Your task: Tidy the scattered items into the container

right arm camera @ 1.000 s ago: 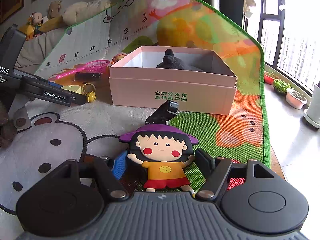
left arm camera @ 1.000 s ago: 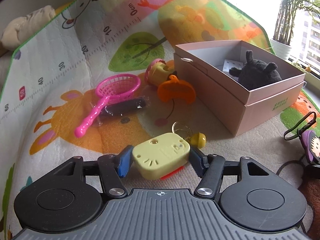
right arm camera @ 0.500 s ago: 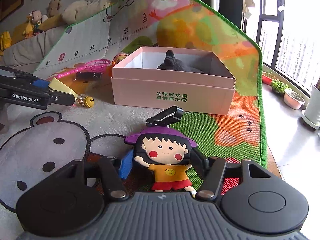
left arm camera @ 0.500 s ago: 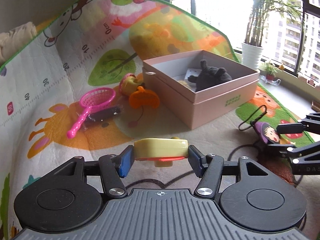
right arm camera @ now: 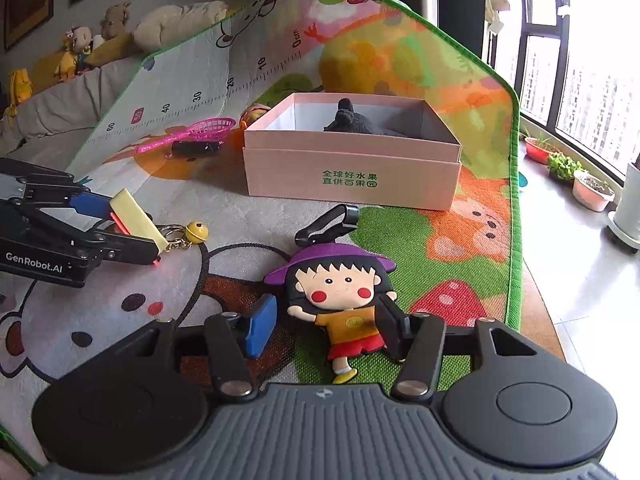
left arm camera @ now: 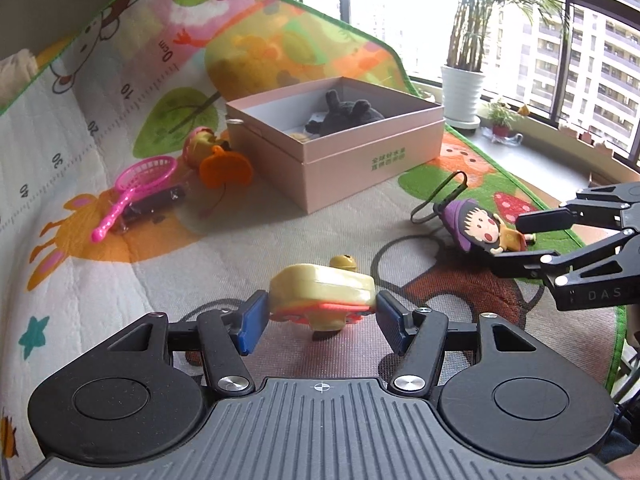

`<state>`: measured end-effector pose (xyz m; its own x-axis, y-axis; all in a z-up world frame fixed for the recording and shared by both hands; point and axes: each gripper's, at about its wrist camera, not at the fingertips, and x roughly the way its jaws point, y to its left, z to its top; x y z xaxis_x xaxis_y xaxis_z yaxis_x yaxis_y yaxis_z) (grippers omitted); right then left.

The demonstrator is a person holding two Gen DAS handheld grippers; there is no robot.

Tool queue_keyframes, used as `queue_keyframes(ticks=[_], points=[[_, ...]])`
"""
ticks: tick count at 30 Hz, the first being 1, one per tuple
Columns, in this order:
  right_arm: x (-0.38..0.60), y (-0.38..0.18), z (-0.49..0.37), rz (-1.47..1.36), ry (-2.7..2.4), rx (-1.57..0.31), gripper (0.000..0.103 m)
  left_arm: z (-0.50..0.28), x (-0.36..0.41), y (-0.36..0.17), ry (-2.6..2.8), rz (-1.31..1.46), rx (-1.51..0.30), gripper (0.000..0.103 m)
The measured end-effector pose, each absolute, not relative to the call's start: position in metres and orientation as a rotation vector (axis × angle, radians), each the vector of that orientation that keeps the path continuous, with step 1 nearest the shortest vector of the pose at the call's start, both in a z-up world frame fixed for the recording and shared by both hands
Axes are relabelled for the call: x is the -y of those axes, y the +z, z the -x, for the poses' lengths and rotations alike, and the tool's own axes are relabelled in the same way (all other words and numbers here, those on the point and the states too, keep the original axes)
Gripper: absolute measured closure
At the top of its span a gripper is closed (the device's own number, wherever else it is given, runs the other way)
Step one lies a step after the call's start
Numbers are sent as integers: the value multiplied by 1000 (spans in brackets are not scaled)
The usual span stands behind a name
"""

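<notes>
1. The left gripper (left arm camera: 322, 316) has its jaws clamped on the two ends of a flat yellow toy (left arm camera: 324, 286) with a red underside, holding it clear above the play mat (left arm camera: 260, 232).
2. A small yellow bell (left arm camera: 343, 262) on a key ring hangs from the far side of that toy.
3. The right gripper (right arm camera: 324, 324) has the cartoon girl doll (right arm camera: 340, 280) in a purple hat between its jaws. They have just been opening, and the blue pad stands just clear of the doll's arm.
4. A black clip (right arm camera: 328, 222) sticks out from the top of the doll's hat.
5. The pink cardboard box (left arm camera: 340, 168) sits open on the mat beyond both grippers, with a dark grey plush toy (left arm camera: 344, 114) inside.
6. Left of the box lie an orange toy (left arm camera: 226, 166) and a pink net scoop (left arm camera: 136, 178), the scoop resting over a black wrapped item (left arm camera: 156, 202).
</notes>
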<state>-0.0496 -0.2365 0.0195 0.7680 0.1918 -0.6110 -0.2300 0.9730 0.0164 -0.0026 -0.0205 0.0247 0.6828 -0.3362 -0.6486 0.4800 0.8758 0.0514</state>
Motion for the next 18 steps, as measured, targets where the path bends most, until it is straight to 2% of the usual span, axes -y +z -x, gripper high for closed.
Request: queue_keyframes(ticks=[7,9,10,16,18], points=[[228,27,66,49,330,-619,39,3,16,23,-458,-198,-681,33],[226,29,65,110,277,-575,23,5,15,24,-456,-198,-677,31],[226,29,61,134,252,-567,20,6,14,24,-456,-196,-676,28],[238,17,21,118,291,-686,16,19,6,25,-464,-161,-685,10],[234,12,13,152,297,-708,12,28,4,23,-476,-157,-696,9]])
